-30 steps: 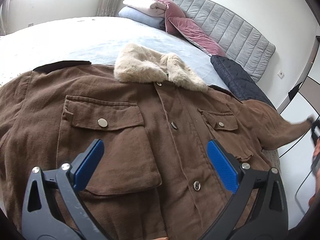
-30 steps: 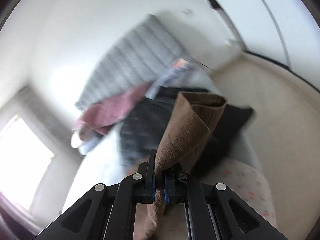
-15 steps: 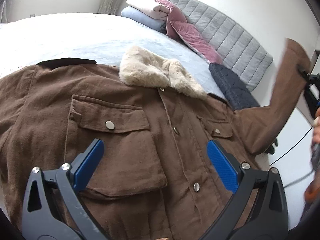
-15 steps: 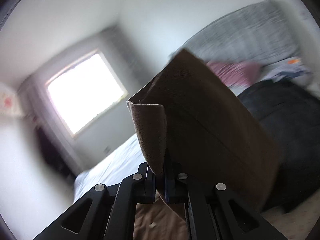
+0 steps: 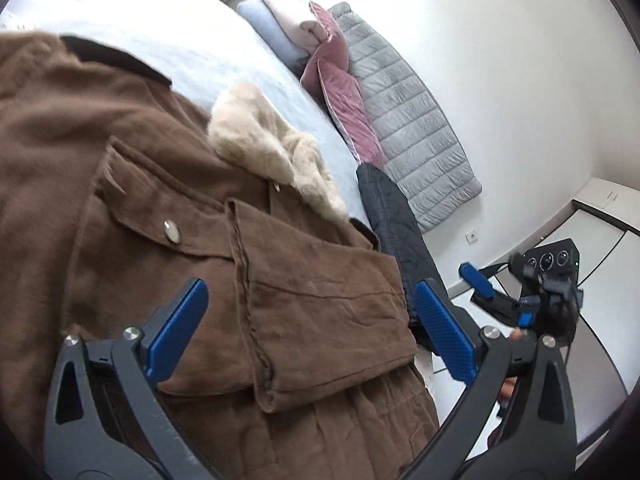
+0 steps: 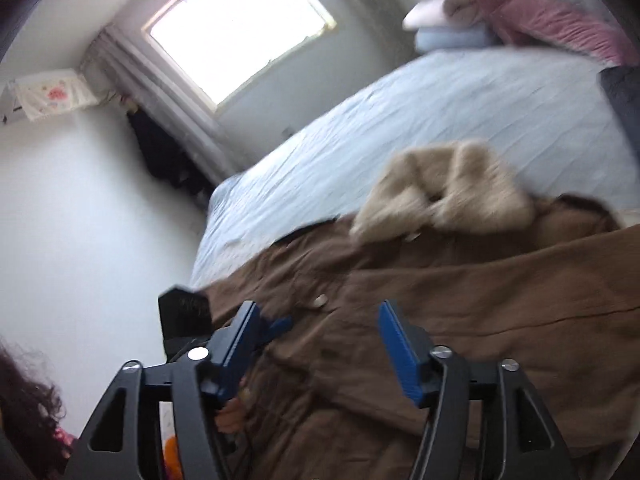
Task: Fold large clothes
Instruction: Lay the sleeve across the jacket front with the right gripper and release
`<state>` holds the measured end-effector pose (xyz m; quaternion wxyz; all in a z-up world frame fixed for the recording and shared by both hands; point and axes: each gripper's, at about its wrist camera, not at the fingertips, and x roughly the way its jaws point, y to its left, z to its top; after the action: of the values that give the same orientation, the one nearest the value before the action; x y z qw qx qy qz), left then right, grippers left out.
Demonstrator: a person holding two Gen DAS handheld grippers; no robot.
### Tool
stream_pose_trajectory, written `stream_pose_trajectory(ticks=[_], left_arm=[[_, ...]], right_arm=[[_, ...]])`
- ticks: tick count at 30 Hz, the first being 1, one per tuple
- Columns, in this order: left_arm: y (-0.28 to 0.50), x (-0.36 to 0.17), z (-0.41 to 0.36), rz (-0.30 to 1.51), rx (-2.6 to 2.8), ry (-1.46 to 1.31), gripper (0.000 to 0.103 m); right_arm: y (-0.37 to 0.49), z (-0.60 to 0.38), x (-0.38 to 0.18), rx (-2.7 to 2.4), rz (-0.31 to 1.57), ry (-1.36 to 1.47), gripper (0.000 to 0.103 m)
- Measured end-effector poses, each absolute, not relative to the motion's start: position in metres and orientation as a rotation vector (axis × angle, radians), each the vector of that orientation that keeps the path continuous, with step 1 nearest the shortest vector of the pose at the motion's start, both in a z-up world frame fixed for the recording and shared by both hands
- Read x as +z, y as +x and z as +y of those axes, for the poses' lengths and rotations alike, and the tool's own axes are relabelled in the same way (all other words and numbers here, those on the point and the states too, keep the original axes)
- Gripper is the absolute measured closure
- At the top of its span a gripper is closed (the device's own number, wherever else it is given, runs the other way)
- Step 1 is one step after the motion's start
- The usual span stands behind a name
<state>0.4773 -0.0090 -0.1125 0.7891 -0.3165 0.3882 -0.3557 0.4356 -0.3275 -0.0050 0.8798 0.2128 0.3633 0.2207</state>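
Observation:
A brown jacket (image 5: 100, 168) with a beige fur collar (image 5: 264, 148) lies front-up on the bed. Its right sleeve (image 5: 320, 300) lies folded across the chest, cuff towards the left pocket. My left gripper (image 5: 308, 328) is open and empty, hovering just above the folded sleeve. My right gripper (image 6: 316, 344) is open and empty above the jacket (image 6: 460, 340), with the collar (image 6: 444, 196) beyond it. The right gripper also shows in the left wrist view (image 5: 500, 288), off the bed's right side.
A pale blue bedsheet (image 5: 160, 28) covers the bed. Pink cushions (image 5: 344, 92), folded blankets (image 5: 280, 20) and a grey padded headboard (image 5: 412, 120) stand at the head. A dark quilted garment (image 5: 396, 220) lies along the bed's right edge. A window (image 6: 236, 24) is on the far wall.
My right gripper carried the raised sleeve over the jacket, laid it across the chest and opened, letting it go. My left gripper has turned and shifted right over the sleeve.

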Motion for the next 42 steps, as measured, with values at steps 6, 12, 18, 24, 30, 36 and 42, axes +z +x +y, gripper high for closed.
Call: stream_pose_trajectory(ticks=[6,12,18,24,30,36,42], left_arm=[[0.477,-0.121,-0.05,0.906,-0.645,-0.416,0.015],[0.479,-0.124,-0.06,0.92,-0.609,-0.366,0.072],[0.48,-0.126,-0.055,0.921,-0.594,-0.369,0.098],[0.472,-0.12,-0.054,0.884,-0.573,-0.319,0.098],[0.473,-0.119,-0.059,0.874,-0.584,-0.307,0.098],[0.476,-0.121,-0.057,0.894,-0.544,-0.307,0.061],[0.468,-0.11,-0.061,0.81,-0.52,-0.249,0.031]], right_arm=[[0.453,-0.428,-0.031,0.056,0.788,0.474,0.033],[0.483,-0.507,-0.092,-0.149,0.873,0.599,0.033],[0.514,-0.528,-0.114,-0.199,0.884,0.687,0.033],[0.522,-0.54,-0.136,-0.267,0.917,0.754,0.064],[0.505,-0.509,-0.093,-0.358,0.756,0.464,0.088],[0.507,-0.496,-0.087,-0.396,0.802,0.438,0.061],[0.469,-0.431,-0.072,-0.235,0.753,0.46,0.038]])
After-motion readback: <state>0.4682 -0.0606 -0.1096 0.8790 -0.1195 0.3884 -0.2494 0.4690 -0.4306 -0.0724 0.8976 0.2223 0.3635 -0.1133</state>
